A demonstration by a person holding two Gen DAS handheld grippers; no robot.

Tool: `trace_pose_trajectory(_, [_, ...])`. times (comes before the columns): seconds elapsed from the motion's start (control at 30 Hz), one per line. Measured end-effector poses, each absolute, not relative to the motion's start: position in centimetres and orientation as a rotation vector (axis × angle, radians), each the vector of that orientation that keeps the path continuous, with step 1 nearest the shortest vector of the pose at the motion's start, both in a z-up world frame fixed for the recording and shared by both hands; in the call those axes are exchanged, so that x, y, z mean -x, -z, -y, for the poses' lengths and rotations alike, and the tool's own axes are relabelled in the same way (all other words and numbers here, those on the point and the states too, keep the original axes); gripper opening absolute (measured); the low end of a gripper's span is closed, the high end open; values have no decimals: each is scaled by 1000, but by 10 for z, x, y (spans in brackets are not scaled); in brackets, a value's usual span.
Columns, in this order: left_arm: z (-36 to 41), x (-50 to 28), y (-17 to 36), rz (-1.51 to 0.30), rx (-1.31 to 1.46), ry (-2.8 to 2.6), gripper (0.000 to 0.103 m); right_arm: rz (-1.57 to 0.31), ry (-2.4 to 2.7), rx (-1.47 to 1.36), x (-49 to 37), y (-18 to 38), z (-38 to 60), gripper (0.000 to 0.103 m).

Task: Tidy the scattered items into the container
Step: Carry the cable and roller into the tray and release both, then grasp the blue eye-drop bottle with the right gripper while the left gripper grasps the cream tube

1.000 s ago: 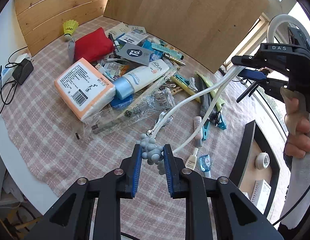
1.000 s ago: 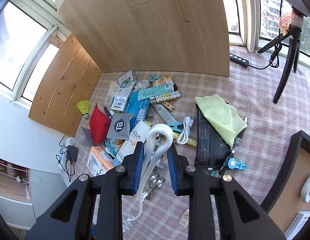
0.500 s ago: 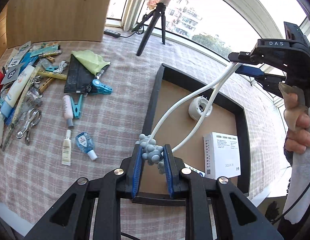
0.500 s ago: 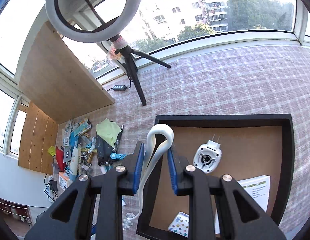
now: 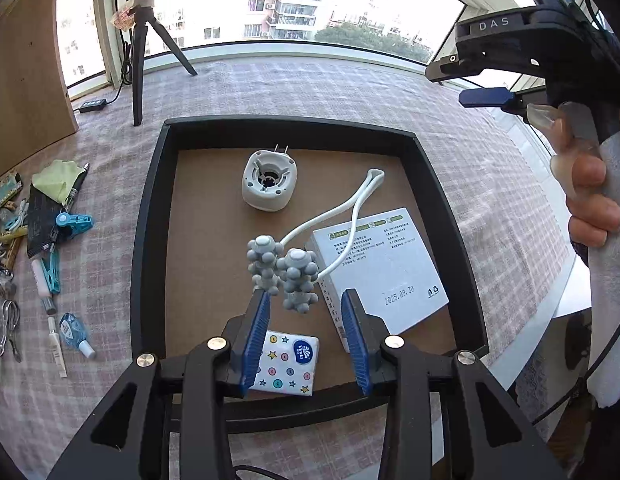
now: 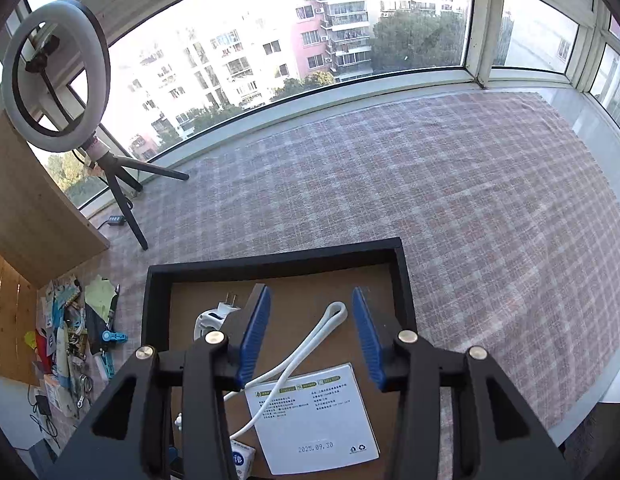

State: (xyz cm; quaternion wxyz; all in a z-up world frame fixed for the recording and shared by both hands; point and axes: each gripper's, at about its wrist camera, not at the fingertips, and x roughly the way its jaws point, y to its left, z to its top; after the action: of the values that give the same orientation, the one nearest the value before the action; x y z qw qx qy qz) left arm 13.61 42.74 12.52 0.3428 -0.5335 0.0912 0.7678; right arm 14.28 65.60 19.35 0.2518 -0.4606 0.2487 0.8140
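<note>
A: How is the release best finished?

B: The black-walled tray with the brown cardboard floor (image 5: 150, 216) is taken as the container. The white looped massager with grey knobbly roller heads (image 5: 282, 268) is seen inside it, its loop lying toward one o'clock across the white flat box with printed labels (image 5: 389, 264). The jaws of the left gripper (image 5: 306, 320) are spread wide, and the roller heads appear just beyond the blue pads (image 5: 256, 328). A straight lift away is advised, so that the knobs are not snagged. The jaws of the right gripper (image 6: 310, 328) are likewise wide and nothing is held; the loop lies on the tray floor below them.

A: What comes after, judged from here?

B: The heap of scattered small items (image 5: 38, 240) at nine o'clock on the pink checked desk cloth (image 5: 489, 200) is judged to be next, so much of the task remains.

A: What cannot be made out?

B: Whether the roller heads rest on the floor or touch the left pad cannot be told. The heap is cut off by the picture edge. The white round plug-in device (image 5: 270, 180) is partly masked by a jaw in the right wrist view, and the small tissue packet with coloured stars (image 5: 288, 364) is half covered by the left jaws.
</note>
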Motion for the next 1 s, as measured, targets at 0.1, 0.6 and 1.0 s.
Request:
trace_pose_trajectory(0.1, [-411, -121, -120, -198, 1421, -2033, 35, -663, -2255, 1279, -136, -190, -644, 42])
trace_pose_trajectory(0.6, [-258, -68, -79, -172, 1572, -2305, 35, -316, -2603, 1551, -61, -154, -489, 43])
trace_pose_trajectory(1.0, [-171, -68, -32, -80, 1674, -2351, 35, 53, -2761, 1747, -60, -100, -343, 43])
